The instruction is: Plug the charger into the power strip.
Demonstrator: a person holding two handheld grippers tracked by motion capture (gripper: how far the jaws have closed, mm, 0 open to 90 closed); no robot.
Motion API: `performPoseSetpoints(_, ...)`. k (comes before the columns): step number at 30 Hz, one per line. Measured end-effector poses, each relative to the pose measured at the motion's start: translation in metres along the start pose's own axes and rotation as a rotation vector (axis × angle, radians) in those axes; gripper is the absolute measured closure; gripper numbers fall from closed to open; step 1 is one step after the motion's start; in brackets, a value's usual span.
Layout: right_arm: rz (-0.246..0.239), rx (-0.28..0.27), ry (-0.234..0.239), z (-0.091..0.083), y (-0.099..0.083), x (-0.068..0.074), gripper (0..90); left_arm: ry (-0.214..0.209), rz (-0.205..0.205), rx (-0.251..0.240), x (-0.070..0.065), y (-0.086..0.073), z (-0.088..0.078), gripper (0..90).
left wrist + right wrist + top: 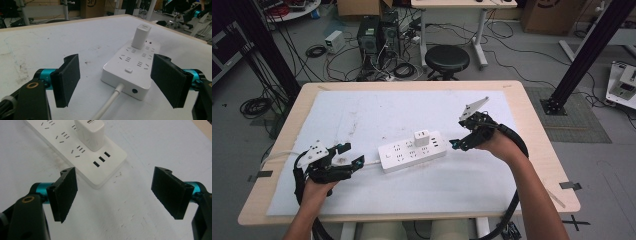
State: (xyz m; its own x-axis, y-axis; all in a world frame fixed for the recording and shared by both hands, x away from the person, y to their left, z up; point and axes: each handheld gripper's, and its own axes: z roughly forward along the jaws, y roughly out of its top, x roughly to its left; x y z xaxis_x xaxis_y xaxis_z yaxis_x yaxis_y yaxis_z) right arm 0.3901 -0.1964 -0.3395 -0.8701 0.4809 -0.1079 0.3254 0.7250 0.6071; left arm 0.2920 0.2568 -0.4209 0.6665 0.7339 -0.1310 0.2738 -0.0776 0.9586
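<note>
A white power strip (411, 152) lies in the middle of the white mat, its cable running off to the left. A white charger block (421, 137) stands plugged into its far side, also seen as the charger (141, 36) and charger (90, 132). My left gripper (351, 155) rests open just left of the strip's cable end (130, 85), nothing between its jaws. My right gripper (455, 144) hovers open off the strip's right end (105, 167), close to the USB slots, and holds nothing.
The white mat (362, 110) covers most of the wooden table (532, 120). Beyond the far edge stand a black stool (447, 59), computer towers (377, 35) and tangled floor cables. A black frame post (584, 55) rises at the right.
</note>
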Motion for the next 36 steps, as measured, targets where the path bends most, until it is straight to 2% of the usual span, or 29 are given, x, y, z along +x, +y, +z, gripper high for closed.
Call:
performPoseSetpoints(8, 0.032, -0.026, -0.013, -0.006, -0.016, 0.004, 21.6, -0.003, 0.002, -0.004, -0.001, 0.000, -0.001, 23.7)
performPoseSetpoints(20, 0.086, -0.089, -0.072, -0.029, -0.048, 0.020, 21.6, -0.005, 0.011, -0.013, -0.001, 0.002, -0.004, 23.7)
performPoseSetpoints(25, 0.108, -0.097, -0.090, -0.031, -0.056, 0.023, 21.6, -0.006, 0.013, -0.014, -0.002, 0.003, -0.005, 23.7)
performPoseSetpoints(26, 0.132, -0.116, -0.097, -0.032, -0.061, 0.024, 21.6, -0.007, 0.015, -0.011, -0.002, 0.003, -0.005, 23.7)
performPoseSetpoints(36, 0.168, -0.138, -0.109, -0.032, -0.075, 0.029, 21.6, 0.003, 0.012, -0.015, -0.002, 0.003, -0.008, 23.7)
